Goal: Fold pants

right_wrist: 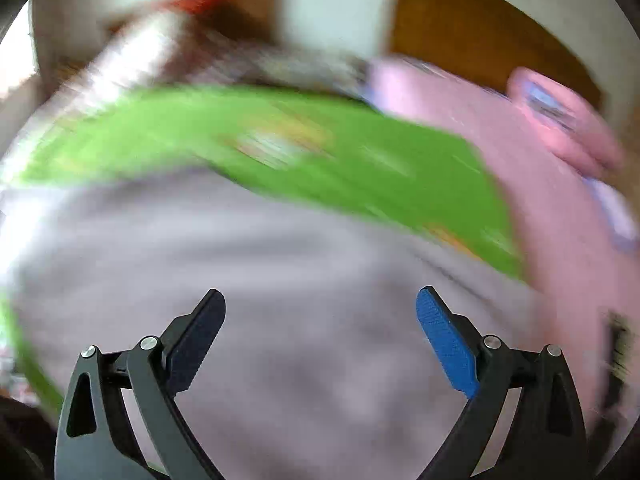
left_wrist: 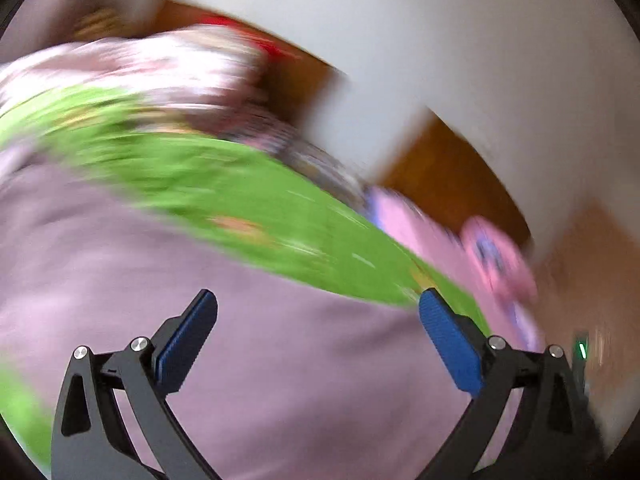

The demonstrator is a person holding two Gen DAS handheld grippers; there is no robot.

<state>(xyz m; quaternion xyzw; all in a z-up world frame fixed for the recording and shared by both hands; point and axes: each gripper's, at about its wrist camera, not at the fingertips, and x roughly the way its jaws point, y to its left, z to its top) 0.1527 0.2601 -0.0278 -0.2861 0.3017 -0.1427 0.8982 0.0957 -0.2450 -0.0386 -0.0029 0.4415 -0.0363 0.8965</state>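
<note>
Both views are smeared with motion blur, so fine detail is hard to read. The left gripper (left_wrist: pixel 318 304) has its jaws spread wide with nothing between them, and the right gripper (right_wrist: pixel 320 302) is the same: jaws apart, no cloth caught. Beneath both lies a broad pale mauve-grey cloth, which I take to be the pants (right_wrist: pixel 304 280), spread over a green patterned sheet (right_wrist: pixel 320 148) on what looks like a bed; whether they already carry a fold cannot be told. A pink pillow (right_wrist: pixel 560 128) lies just beyond the green sheet on the right, and a heap of pink and white bedding (left_wrist: pixel 160 64) sits at the far left. The main risk, as I judge it, is that the next grasp lands badly: with the cameras blurred and no hem or waistband distinguishable, a gripper could close on a single layer, or pinch the green sheet along with the pants and drag it into the fold. If the two grippers take uneven hold, the fold may end up skewed or bunched. The unheld cloth could also slump out of shape.
</note>
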